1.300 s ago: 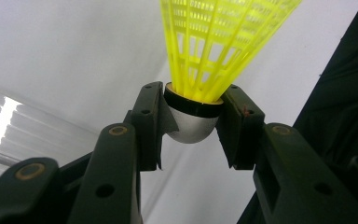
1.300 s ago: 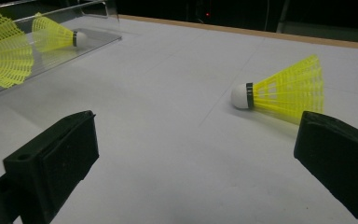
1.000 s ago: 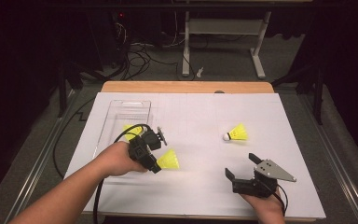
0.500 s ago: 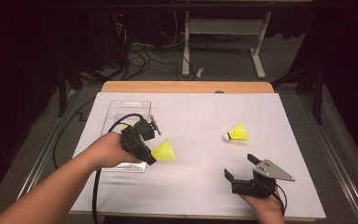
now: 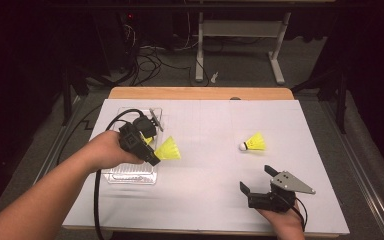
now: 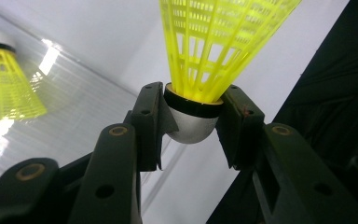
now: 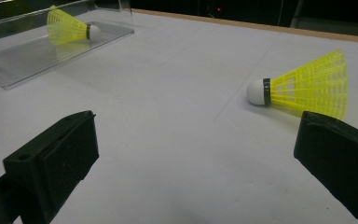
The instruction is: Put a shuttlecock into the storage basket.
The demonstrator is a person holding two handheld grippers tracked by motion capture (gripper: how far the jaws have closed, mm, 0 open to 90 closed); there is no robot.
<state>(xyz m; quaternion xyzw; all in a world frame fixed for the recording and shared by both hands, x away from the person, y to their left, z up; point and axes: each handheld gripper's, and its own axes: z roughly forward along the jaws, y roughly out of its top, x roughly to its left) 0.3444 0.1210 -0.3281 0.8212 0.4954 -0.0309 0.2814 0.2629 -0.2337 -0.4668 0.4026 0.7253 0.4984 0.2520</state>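
Left gripper: clamped on a yellow shuttlecock, pads pressed against opposite sides of the white cork base and its black band, as seen in the left gripper view. Skirt of the held shuttlecock fanned away from the jaws, clear of the table. Position in the high view: at the right edge of a clear plastic tray, raised off the white table cover. Second shuttlecock lying on its side inside the tray, visible at the upper left of the left gripper view and at the far left of the right gripper view, cork end turned toward the open tabletop. Tray resting on the left portion of the cover, well apart from the right hand. Right gripper: released, jaws spread wide with nothing between them, held low near the front edge of the table on the right. Third shuttlecock lying on its side on the cover beyond the right gripper, cork end toward the left in the high view; same item in the right gripper view, ahead of the right-hand jaw, apart from both pads. Wooden table edge exposed beyond the far side of the cover.
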